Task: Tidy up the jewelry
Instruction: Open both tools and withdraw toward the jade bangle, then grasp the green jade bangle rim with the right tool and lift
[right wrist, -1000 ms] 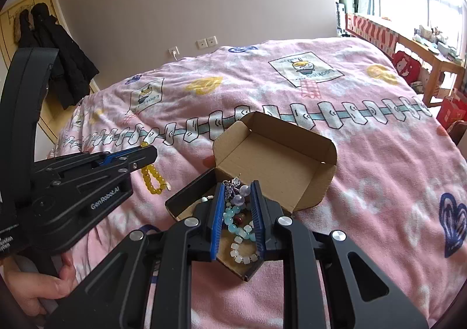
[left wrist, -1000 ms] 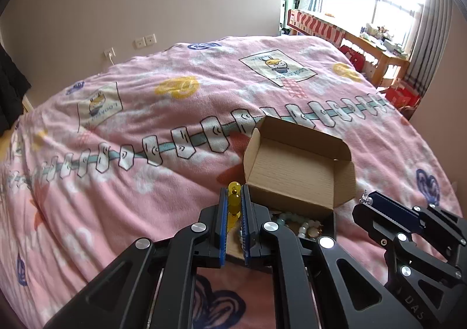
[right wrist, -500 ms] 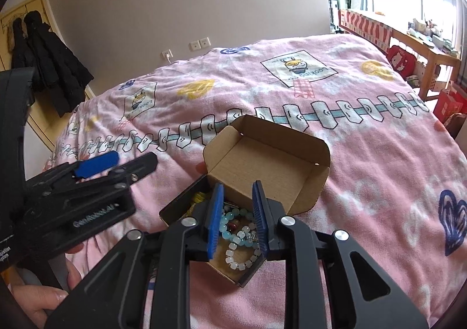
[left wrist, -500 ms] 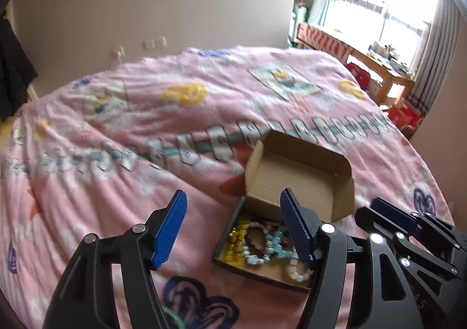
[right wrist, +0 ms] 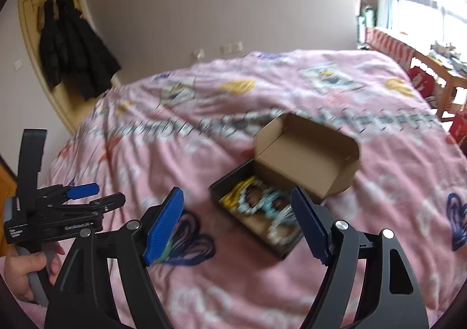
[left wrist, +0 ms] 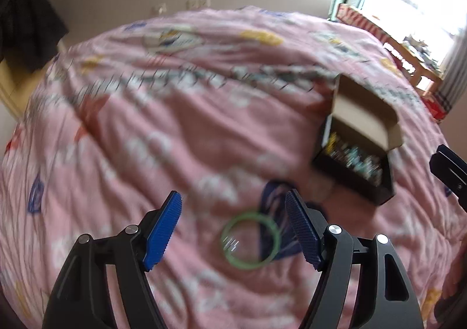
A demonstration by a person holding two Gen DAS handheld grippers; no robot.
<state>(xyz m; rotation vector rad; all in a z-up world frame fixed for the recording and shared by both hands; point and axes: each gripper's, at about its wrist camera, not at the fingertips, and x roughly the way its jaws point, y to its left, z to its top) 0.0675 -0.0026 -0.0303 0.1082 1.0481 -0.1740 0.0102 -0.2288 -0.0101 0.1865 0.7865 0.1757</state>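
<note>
Left gripper (left wrist: 233, 229), black arms with ribbed blue pads, is spread wide and grips nothing; its jaws have just been opening. Between and below them a thin, smooth green ring bangle (left wrist: 250, 237) lies flat on the bed's pink fleecy blanket (left wrist: 175, 139), touching neither pad.

Right gripper (right wrist: 238, 225), of the same build, is also released, its jaws having just been opening, with nothing pressed between them. Just beyond its right pad sits a small cardboard box (right wrist: 306, 159), lid flap standing upright, dark outer walls. Inside lies a blurred tangle of beaded bracelets (right wrist: 262, 206): round yellow, dark red, turquoise and pale translucent beads.

A hand (right wrist: 26, 273) holds the left gripper's handle at the lower left of the right-wrist view.
</note>
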